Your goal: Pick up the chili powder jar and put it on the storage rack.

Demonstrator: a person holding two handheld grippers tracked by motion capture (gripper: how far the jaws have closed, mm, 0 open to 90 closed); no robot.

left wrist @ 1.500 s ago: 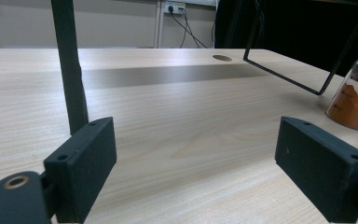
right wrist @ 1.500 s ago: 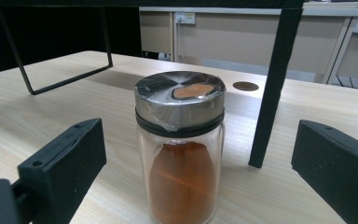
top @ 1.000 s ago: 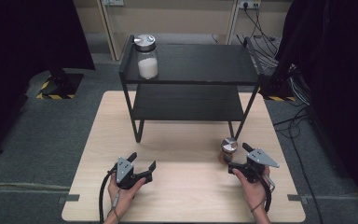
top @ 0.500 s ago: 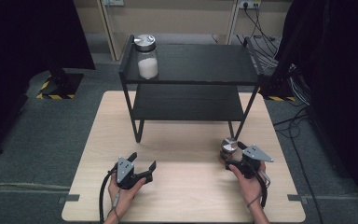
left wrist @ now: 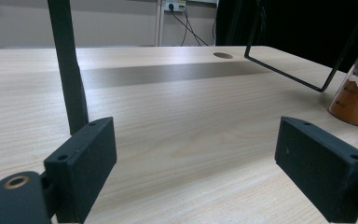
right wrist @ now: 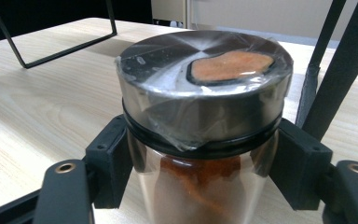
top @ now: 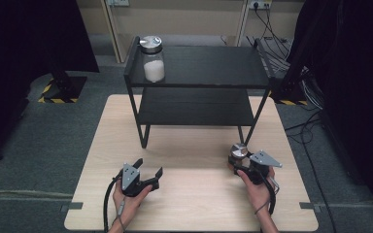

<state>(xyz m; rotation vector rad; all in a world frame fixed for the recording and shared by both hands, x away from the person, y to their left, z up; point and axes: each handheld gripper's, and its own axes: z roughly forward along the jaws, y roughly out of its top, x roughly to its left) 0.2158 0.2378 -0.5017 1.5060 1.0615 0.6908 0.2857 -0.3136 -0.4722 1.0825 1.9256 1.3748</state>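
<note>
A glass jar of orange-brown powder [top: 238, 151] with a steel lid stands on the table at the front right, by the rack's right leg. My right gripper [top: 235, 163] is shut on it; its jaws have just been closing around the glass under the lid. In the right gripper view the jar [right wrist: 205, 93] sits between both pads of the right gripper [right wrist: 204, 164], and the pads touch it. My left gripper [top: 149, 166] rests open near the front left with nothing between its jaws. The left gripper [left wrist: 200, 163] view shows the jar [left wrist: 356, 93] far off to the right.
A black two-tier rack [top: 199, 85] stands at the back of the wooden table [top: 189, 204]. A second jar with white powder [top: 153, 60] sits on its top left corner. One rack leg [left wrist: 67, 70] rises just ahead of the left gripper.
The right gripper slid left to the orange-powder jar and its jaws closed on it. The left gripper stayed where it was.
</note>
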